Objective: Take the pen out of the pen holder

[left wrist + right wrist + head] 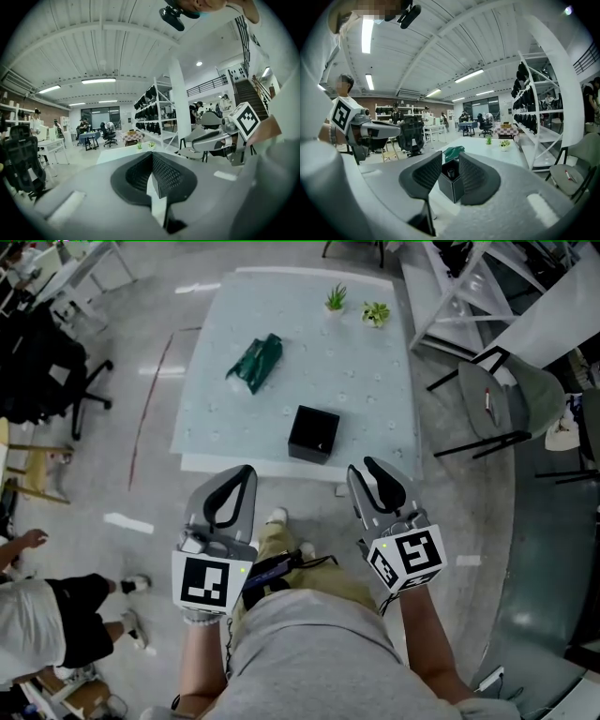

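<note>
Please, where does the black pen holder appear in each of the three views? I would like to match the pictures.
Head view: the pen holder stands near the front edge of the table, a little above the picture's centre.
Left gripper view: not visible.
Right gripper view: low centre.
Shared landmark: the two small potted plants at the table's far edge.

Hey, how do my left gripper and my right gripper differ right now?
The left gripper's jaws meet at the tips, while the right gripper's jaws stand apart. The right gripper view frames the black pen holder between its jaws, while the left gripper view shows only a pale strip of table through its narrow gap. Both hold nothing, and both are short of the table.
</note>
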Demonstrator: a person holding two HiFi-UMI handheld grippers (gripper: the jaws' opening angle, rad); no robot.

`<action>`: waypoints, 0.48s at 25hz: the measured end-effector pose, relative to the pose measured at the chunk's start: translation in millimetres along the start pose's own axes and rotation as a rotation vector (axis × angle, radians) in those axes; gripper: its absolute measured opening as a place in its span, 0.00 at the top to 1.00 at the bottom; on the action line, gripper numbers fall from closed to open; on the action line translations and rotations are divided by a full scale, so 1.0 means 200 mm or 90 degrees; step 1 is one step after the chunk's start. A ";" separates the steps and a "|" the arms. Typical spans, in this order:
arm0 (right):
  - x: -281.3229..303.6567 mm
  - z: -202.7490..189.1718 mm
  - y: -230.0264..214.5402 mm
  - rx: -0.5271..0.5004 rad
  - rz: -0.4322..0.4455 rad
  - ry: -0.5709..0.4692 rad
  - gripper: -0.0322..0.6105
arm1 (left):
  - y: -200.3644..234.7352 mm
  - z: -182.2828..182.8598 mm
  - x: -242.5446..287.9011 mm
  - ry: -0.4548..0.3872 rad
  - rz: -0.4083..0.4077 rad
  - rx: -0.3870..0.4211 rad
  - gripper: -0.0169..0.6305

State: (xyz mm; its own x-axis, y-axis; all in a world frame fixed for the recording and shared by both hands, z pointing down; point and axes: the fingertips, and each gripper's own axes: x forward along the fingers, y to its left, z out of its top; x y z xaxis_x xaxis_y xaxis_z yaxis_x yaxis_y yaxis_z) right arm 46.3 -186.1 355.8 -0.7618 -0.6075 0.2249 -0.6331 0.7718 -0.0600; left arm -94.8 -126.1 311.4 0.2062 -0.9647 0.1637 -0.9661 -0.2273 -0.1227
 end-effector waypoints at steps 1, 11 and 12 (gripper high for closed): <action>0.02 -0.01 0.00 0.000 0.000 0.004 0.78 | 0.01 -0.01 0.01 0.002 -0.002 -0.002 0.95; 0.20 -0.10 0.00 0.004 0.011 0.051 0.75 | 0.12 -0.07 0.14 0.019 -0.023 -0.016 0.95; 0.22 -0.12 0.00 0.005 0.012 0.057 0.75 | 0.13 -0.07 0.15 0.021 -0.025 -0.018 0.95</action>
State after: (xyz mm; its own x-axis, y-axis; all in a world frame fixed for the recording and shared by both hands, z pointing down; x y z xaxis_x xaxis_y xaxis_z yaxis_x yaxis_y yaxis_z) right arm 16.0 -208.6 388.9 -0.7587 -0.5733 0.3093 -0.6199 0.7813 -0.0723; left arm -115.4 -158.0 327.7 0.2388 -0.9502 0.2003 -0.9615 -0.2602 -0.0879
